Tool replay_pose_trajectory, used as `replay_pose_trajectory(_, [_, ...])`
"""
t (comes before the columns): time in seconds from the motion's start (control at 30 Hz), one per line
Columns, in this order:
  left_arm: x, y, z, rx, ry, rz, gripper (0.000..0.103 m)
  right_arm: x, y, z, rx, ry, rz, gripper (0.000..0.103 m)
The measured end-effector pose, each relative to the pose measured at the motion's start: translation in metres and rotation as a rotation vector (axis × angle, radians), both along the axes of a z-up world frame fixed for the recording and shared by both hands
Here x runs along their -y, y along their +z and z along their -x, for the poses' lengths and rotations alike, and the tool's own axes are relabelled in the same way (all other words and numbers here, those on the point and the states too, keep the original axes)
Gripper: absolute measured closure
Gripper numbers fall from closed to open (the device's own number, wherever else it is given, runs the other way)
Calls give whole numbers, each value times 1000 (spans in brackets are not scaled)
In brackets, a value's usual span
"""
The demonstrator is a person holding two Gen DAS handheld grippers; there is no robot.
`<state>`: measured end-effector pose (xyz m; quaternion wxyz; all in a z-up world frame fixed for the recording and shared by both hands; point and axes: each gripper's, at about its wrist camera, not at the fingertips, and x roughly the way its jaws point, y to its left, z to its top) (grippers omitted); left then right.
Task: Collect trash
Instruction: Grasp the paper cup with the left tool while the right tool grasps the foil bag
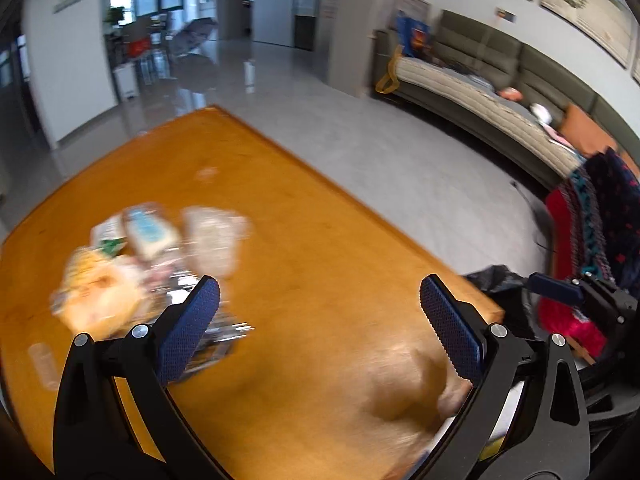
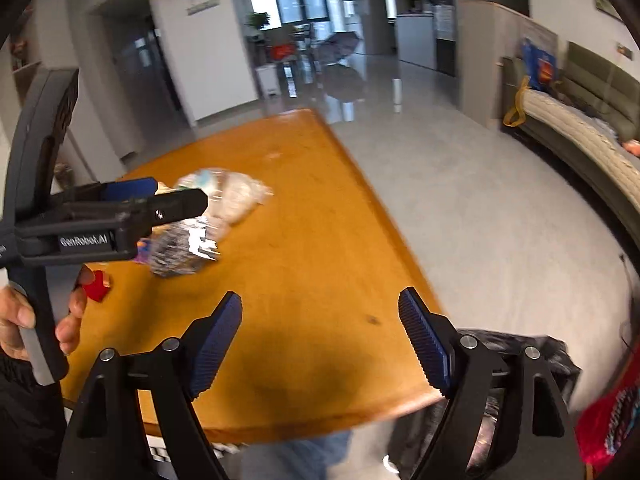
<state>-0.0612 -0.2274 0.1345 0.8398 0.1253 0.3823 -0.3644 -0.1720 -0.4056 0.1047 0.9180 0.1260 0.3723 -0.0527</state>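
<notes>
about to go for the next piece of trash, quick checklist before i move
1. Left claw open and empty: ok.
2. Right claw open and empty: ok.
3. Trash pile on the wooden table, ahead of the left claw: ok.
4. Black bag at the table's near corner: ok; whether its mouth is open: cannot tell.
5. Sharp view of single pieces: not ok, blurred.

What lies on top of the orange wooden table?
The orange wooden table bears a blurred heap of plastic wrappers and a small red object. The left gripper covers part of the heap.
</notes>
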Motion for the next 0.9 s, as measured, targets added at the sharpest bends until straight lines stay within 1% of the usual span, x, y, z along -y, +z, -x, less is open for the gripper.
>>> replay_pose_trajectory(0.1, [-45,3,-21,13,100,-5,6,-29,8,-34,17,98,-11,21])
replay_pose_trajectory(0.17, [-77,0,-37,15,183,-15,6,-45,10,-59,17,148,-30,21])
replay_pose_trajectory(0.23, [-107,-5,-55,6,280,-27,6,-56,8,-84,4,192,-85,21])
replay_pose_trajectory(0.33, [-135,-15,-72,-19,374,-34,6,-78,-3,-131,-49,256,-174,21])
replay_pose_trajectory(0.37, [-139,-18,-76,-31,390,-41,6,-85,-6,-140,-62,265,-178,21])
replay_pose_trajectory(0.43, [-143,-26,-88,-50,412,-64,6,-103,-14,-156,-86,294,-153,21])
replay_pose_trajectory(0.5, [-143,-33,-100,-64,414,-85,6,-116,-21,-173,-114,308,-120,21])
replay_pose_trajectory(0.57, [-145,-42,-110,-88,427,-96,6,-120,-31,-185,-140,307,-118,21])
replay_pose_trajectory(0.63, [-143,-48,-123,-122,433,-77,6,-117,-39,-191,-162,307,-135,21])
replay_pose_trajectory(0.7, [-140,-58,-138,-174,429,-57,6,-114,-47,-198,-181,306,-154,21])
replay_pose_trajectory(0.83, [-132,-72,-154,-242,378,-60,6,-110,-62,-206,-210,323,-158,18])
replay_pose_trajectory(0.9, [-131,-78,-157,-284,354,-37,6,-110,-67,-208,-219,341,-177,18])
